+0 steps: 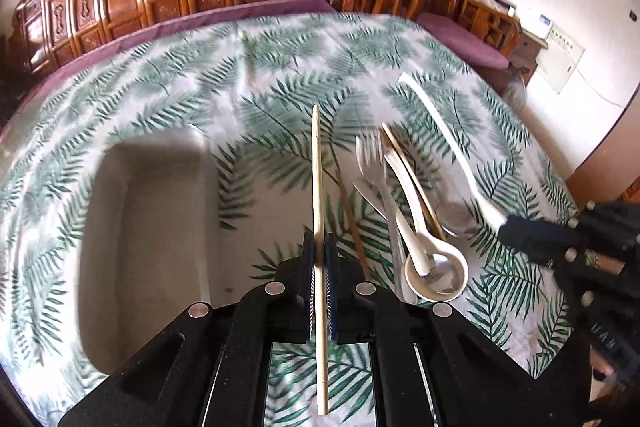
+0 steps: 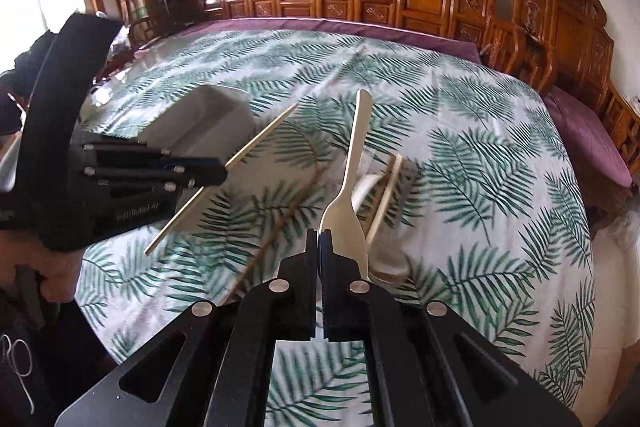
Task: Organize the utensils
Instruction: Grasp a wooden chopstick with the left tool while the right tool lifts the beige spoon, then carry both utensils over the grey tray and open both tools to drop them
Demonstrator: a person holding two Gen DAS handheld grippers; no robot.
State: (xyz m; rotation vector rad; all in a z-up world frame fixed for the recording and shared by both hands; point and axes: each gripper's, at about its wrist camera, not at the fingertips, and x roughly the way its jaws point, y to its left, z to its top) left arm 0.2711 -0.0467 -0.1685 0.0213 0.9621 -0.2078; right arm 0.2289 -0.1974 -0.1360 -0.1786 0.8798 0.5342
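Both your grippers are pinching a utensil clear of the leaf-print tablecloth (image 1: 168,95).

Your left gripper (image 1: 320,251) is clamped on one pale chopstick (image 1: 319,187), angled steeply down beside the grey tray (image 1: 120,227) near the cloth's left edge. Only the left view shows the pile at mid-cloth: one fork (image 1: 370,155), two metal spoons, one ceramic spoon (image 1: 436,271), one pale chopstick and one dark chopstick (image 1: 352,223); the right view blurs it. Your right gripper (image 2: 319,251) is pressed onto one white rice paddle (image 2: 348,203) at its blade, handle pointing toward the far edge. Only the right view shows your left hand (image 2: 52,267) around its handle.
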